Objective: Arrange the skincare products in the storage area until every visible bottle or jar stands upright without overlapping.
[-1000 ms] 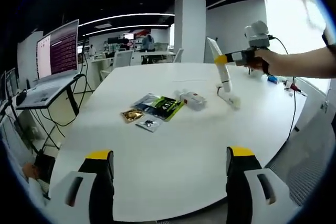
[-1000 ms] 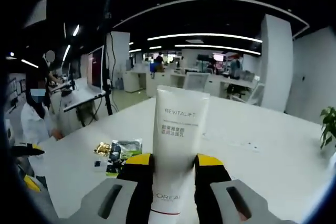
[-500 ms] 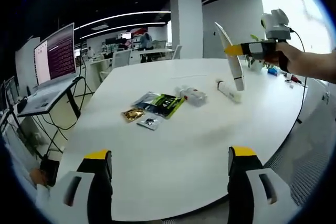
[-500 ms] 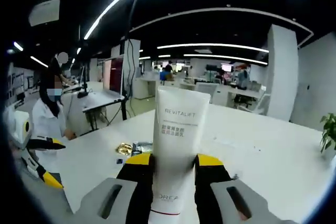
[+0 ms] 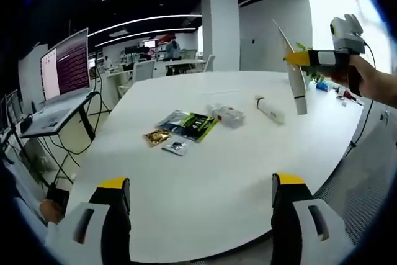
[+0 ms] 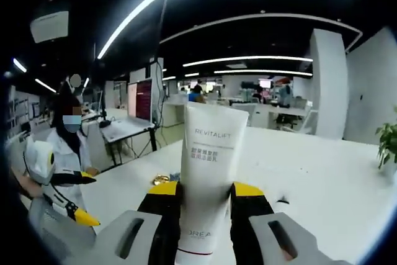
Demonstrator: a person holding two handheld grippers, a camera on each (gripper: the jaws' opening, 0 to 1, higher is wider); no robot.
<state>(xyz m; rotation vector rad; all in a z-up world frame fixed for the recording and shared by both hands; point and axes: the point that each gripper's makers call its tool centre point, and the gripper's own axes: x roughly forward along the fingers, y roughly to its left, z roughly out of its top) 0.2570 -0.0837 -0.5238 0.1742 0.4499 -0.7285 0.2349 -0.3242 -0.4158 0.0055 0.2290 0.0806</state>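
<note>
The right gripper (image 6: 205, 200) has its fingers clamped on the white cream tube (image 6: 207, 172), held clear above the desk (image 5: 205, 172), probably so it can be stood upright on its cap. The left gripper (image 5: 198, 200) waits low at the desk's near edge, fingers apart and empty. Beyond those fingers lie flat sachets (image 5: 186, 125), a small bottle (image 5: 228, 115) and another tube (image 5: 270, 110), all still on their sides.

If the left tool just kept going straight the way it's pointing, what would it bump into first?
Probably the white table: bare tabletop lies ahead of the open left tool. Further along sit flat sachets, though depth is hard to judge in this view.
</note>
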